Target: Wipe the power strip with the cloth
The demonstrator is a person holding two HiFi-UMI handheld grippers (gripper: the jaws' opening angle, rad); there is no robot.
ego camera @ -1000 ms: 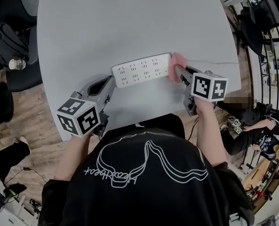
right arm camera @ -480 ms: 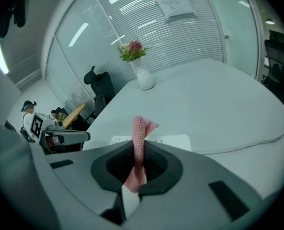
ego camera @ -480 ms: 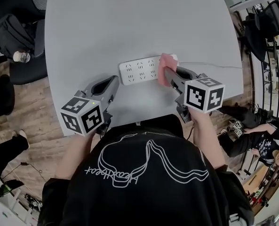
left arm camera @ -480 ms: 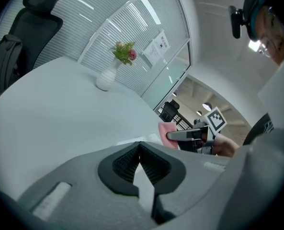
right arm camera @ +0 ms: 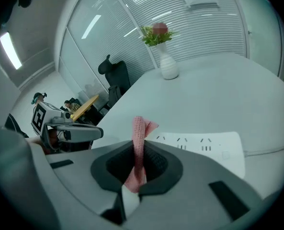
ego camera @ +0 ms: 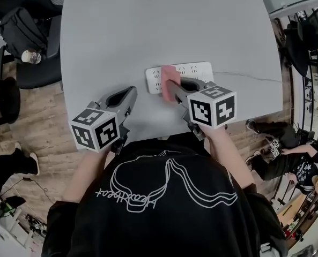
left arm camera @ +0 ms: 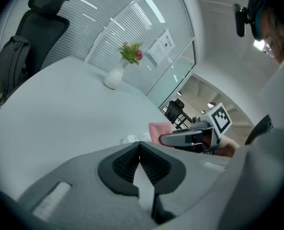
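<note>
A white power strip (ego camera: 193, 70) lies flat on the grey table (ego camera: 148, 31), its cable (ego camera: 247, 75) running off to the right. My right gripper (ego camera: 172, 90) is shut on a pink cloth (ego camera: 167, 77), which rests on the strip's left part. In the right gripper view the cloth (right arm camera: 138, 145) stands folded between the jaws, with the strip (right arm camera: 206, 146) just beyond. My left gripper (ego camera: 130, 93) hovers left of the strip near the table's front edge, shut and empty (left arm camera: 139, 150). From the left gripper view the cloth (left arm camera: 159, 130) and the strip's end (left arm camera: 132, 139) show ahead.
A white vase with flowers (right arm camera: 167, 65) stands at the table's far side. Left of the table there is an office chair with a black backpack (ego camera: 24, 24) and a bottle (ego camera: 31, 56). Black railings (ego camera: 309, 63) run along the right.
My right gripper has slid left along the power strip with the cloth, from its right end to its left part. The left gripper has barely moved.
</note>
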